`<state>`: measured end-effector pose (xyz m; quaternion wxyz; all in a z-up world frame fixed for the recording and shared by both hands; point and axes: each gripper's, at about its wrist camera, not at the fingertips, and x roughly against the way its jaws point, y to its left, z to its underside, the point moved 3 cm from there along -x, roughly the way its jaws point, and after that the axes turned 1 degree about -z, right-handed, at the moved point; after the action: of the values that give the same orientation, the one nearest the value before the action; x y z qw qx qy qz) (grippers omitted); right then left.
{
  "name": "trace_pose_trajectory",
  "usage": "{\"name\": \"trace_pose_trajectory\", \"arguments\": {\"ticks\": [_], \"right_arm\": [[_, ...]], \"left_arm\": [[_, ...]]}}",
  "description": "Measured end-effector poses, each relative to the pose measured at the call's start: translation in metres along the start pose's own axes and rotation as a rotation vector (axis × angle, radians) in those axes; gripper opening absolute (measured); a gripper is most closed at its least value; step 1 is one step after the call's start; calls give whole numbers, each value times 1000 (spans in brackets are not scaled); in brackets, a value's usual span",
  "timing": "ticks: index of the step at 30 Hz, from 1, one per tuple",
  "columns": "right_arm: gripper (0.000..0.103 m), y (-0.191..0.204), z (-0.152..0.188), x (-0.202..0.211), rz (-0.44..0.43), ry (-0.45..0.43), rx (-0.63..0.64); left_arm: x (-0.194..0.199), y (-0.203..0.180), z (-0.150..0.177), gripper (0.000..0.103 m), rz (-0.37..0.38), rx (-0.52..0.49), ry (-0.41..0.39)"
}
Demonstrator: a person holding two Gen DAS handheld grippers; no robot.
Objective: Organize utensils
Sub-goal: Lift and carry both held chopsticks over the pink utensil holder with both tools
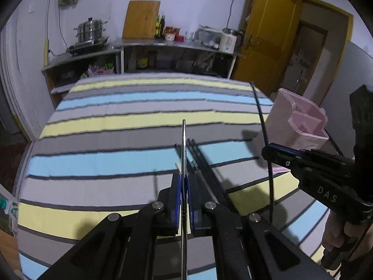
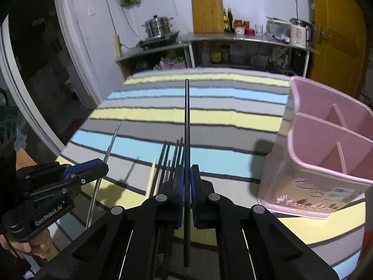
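Two grippers are up over the striped cloth (image 1: pixel 105 163), one utensil in each. The left gripper (image 1: pixel 184 186) is clamped on a thin metal chopstick (image 1: pixel 184 140), its lower end cut off by the frame; the right gripper (image 2: pixel 186 177) is clenched on a black chopstick (image 2: pixel 187 116) that points straight ahead. On the cloth below lie about four more dark chopsticks (image 2: pixel 171 158) and one pale one (image 2: pixel 152 175), though motion blur makes that count unsure. One pink holder (image 2: pixel 326 163) with four compartments stands at the right edge of the table, its far wall cropped. The far half of the cloth lies open, well apart from both tools.
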<state>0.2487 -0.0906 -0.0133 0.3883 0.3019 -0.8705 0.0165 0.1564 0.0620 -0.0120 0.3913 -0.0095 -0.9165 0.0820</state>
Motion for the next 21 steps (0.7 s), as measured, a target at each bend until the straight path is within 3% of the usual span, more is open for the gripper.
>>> {"name": "trace_pose_trajectory", "arguments": {"ticks": [11,21], "right_arm": [[6,-4,-8,58,16,-100,-16],[6,-19,-12,95,40,-159,-42]], "left_arm": [[56,-28,-26,5,93,-28,-87],[64,-64,-40,5,162,-69,-88]]}}
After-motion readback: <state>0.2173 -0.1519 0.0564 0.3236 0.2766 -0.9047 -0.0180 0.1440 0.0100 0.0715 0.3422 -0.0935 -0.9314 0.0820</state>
